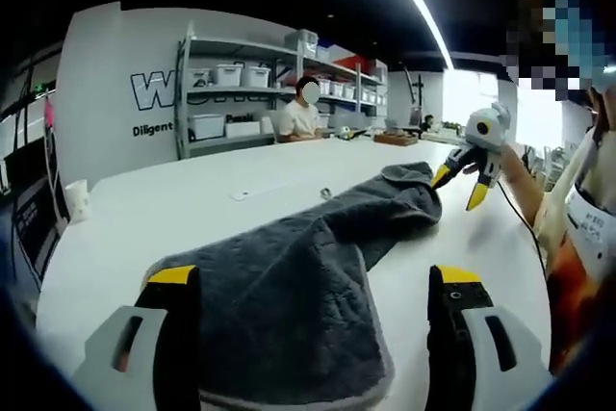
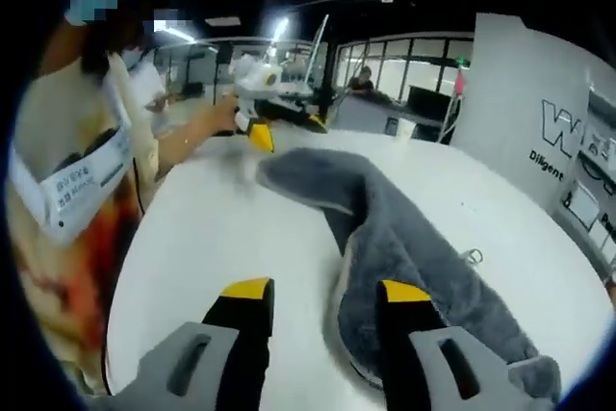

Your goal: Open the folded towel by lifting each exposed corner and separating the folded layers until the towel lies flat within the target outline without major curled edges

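Left gripper view: left gripper (image 1: 313,281) low over the white table (image 1: 173,199), jaws spread wide, yellow tips well apart, nothing clamped. The grey towel (image 1: 298,281) lies between and ahead of the jaws, its near hem running under the left jaw and stopping short of the right one. Cloth bunched and ridged, not flat; it narrows as it stretches away toward the far end. There the right gripper (image 1: 462,185) hangs just past the towel's far corner, yellow tips pointing down, parted, apparently apart from the cloth. A person's arm (image 1: 525,194) holds it from the right.

Right gripper view: right gripper's jaws spread, tips apart, gripping nothing. Towel lies ahead and to the right, its edge under or beside the right jaw; cannot tell if touching. Left jaw over bare table. Towel runs forward as a humped, folded strip to the left gripper at its far end. A small metal ring (image 2: 472,257) sits on the table just right of the towel.

Shelving with bins (image 1: 231,93) and a seated person (image 1: 300,115) beyond the table.
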`<state>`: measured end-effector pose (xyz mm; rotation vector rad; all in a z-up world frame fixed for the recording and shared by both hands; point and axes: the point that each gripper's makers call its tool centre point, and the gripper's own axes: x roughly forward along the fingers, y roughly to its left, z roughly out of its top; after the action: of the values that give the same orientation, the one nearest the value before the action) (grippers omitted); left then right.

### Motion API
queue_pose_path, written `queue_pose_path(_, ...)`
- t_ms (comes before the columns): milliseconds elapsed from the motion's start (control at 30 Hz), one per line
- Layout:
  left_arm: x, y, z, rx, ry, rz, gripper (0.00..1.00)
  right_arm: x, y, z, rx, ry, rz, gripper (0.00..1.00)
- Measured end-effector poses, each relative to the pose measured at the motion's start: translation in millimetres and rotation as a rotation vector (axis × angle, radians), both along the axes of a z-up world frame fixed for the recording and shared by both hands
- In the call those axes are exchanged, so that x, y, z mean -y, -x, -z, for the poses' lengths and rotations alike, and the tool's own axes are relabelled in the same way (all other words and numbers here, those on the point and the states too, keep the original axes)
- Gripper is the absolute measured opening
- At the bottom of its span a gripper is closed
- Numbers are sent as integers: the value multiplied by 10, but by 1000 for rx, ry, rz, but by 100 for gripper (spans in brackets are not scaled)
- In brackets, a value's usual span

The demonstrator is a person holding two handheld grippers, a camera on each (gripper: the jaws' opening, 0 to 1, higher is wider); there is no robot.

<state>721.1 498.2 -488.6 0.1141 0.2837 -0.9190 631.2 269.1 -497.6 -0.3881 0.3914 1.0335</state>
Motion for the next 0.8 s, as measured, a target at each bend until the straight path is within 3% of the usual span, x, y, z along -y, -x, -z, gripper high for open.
queue_pose_path(100, -34, 84, -6, -6, 5, -20, 95, 118, -61, -25, -3, -24, 62, 61)
queue_pose_path(267, -113, 204, 130, -58, -13, -62, 94, 273, -164, 15, 2, -54, 154, 72)
queue_pose_path(400, -138, 351, 151, -107, 32, -91, 86, 316, -184, 81, -24, -76, 185, 98)
queue_pose_path(600, -59, 549, 111, -102, 65, -78, 64, 422, -219, 177, -55, -53, 232, 99)
queue_pose_path(700, -80, 559, 183, -103, 20, -105, 56, 434, -223, 166, -61, -69, 239, 99)
queue_pose_path(800, -133, 568, 305, -141, -34, -138, 50, 453, -229, 149, -57, -77, 242, 99)
